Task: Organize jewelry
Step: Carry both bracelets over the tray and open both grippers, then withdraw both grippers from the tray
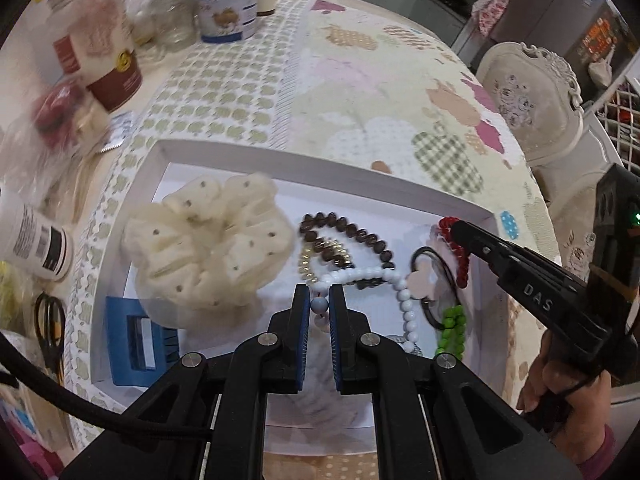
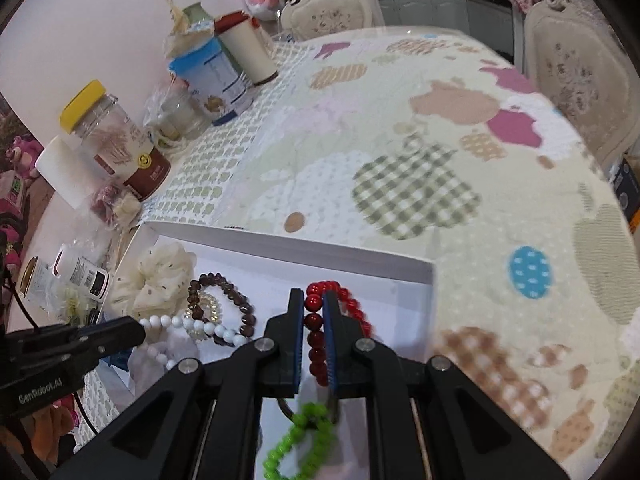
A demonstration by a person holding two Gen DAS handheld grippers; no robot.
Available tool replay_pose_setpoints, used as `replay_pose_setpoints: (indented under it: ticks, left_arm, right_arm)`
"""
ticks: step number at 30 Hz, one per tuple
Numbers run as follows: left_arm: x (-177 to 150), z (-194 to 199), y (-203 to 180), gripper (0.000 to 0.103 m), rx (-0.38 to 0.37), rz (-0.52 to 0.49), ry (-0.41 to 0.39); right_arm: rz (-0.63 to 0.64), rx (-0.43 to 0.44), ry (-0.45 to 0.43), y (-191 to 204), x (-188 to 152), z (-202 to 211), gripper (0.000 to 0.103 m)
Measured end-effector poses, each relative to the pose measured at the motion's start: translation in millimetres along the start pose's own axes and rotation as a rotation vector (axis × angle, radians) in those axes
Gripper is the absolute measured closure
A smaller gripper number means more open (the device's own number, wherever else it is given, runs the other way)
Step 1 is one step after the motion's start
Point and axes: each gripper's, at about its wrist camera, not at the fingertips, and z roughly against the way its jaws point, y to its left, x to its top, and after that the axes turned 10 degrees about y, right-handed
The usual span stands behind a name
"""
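A white shallow box (image 1: pixel 320 158) lies on the patterned tablecloth. My left gripper (image 1: pixel 319 300) is shut on a white bead bracelet (image 1: pixel 404 300), one bead pinched between its pads, low over the box. My right gripper (image 2: pixel 313 304) is shut on a red bead bracelet (image 2: pixel 314 322) over the box's right end. In the box lie a cream scrunchie (image 1: pixel 208 240), a brown bead bracelet (image 1: pixel 344 236), a clear spiral hair tie (image 2: pixel 206 312), a green bead bracelet (image 2: pixel 300 436), a black hair tie with a white flower (image 1: pixel 424 280) and a blue clip (image 1: pixel 136 340).
Jars, a blue tin (image 2: pixel 216 84) and bottles crowd the table's left side beside the box. Black scissors (image 1: pixel 50 320) lie left of the box. Padded chairs (image 1: pixel 532 108) stand past the table's far edge. A hand (image 1: pixel 560 392) holds the right gripper's handle.
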Motion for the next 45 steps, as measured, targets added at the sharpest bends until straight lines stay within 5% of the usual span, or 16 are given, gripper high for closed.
replay_pose_setpoints:
  ticks: [7,11,19,34,45]
  left_arm:
    - [0.6,-4.2,4.3,0.103,0.001,0.011,-0.012]
    - [3.0,-2.7,3.7,0.082,-0.021,0.017,-0.022]
    - [-0.8,8.8,-2.2,0.077,-0.021,0.008,-0.042]
    - [-82.1,54.2,-10.6,0.077,0.158,0.100,-0.169]
    - [-116.8,83.5,-4.9,0.077,0.243,0.151,-0.238]
  right_arm:
    - [-0.010,0.058,0.049,3.8,4.4,-23.3,0.093]
    - [-0.009,0.064,0.016,2.0,0.7,-10.9,0.079]
    - [-0.037,-0.003,-0.037,-2.5,-26.8,38.6,0.065]
    - [0.073,-0.052,-0.046,31.3,-104.9,83.0,0.053]
    - [0.095,-0.071,-0.066,64.8,-119.1,94.6,0.045]
